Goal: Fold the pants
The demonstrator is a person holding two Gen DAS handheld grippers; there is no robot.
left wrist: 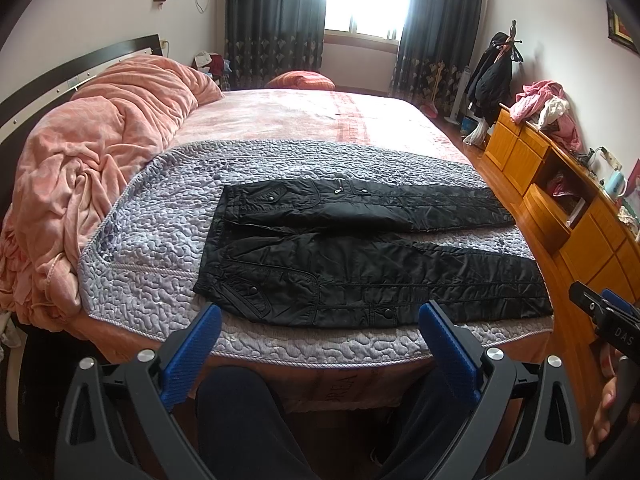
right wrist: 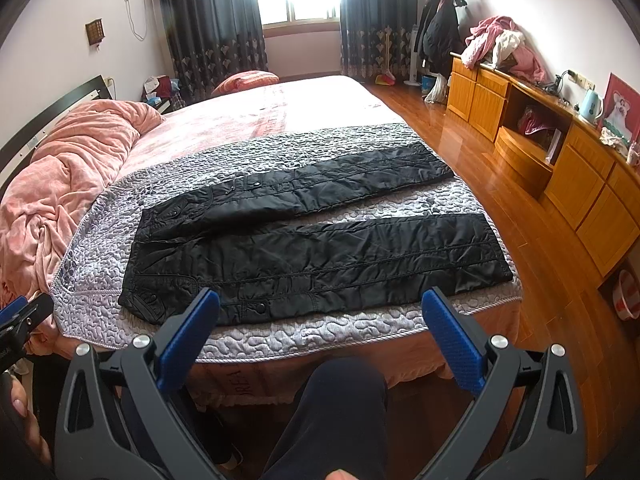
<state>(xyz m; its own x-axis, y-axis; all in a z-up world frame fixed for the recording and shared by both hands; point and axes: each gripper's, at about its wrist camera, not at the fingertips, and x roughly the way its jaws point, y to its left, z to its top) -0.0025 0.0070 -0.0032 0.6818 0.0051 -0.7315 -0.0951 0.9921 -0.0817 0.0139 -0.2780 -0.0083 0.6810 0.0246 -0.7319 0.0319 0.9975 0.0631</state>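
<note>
Black pants [left wrist: 360,256] lie flat on a grey quilted cover [left wrist: 160,216] at the foot of the bed, waist to the left, the two legs spread apart to the right. They also show in the right wrist view [right wrist: 320,240]. My left gripper [left wrist: 320,316] is open and empty, held just off the bed's near edge below the waist end. My right gripper [right wrist: 320,304] is open and empty, off the near edge below the near leg. The right gripper's side shows at the right of the left wrist view [left wrist: 604,316].
A rumpled pink blanket [left wrist: 92,160] lies at the left by the headboard. A wooden cabinet [right wrist: 560,152] with clothes on top runs along the right wall over wood floor [right wrist: 460,128]. The person's dark-trousered legs [right wrist: 332,420] are below the grippers.
</note>
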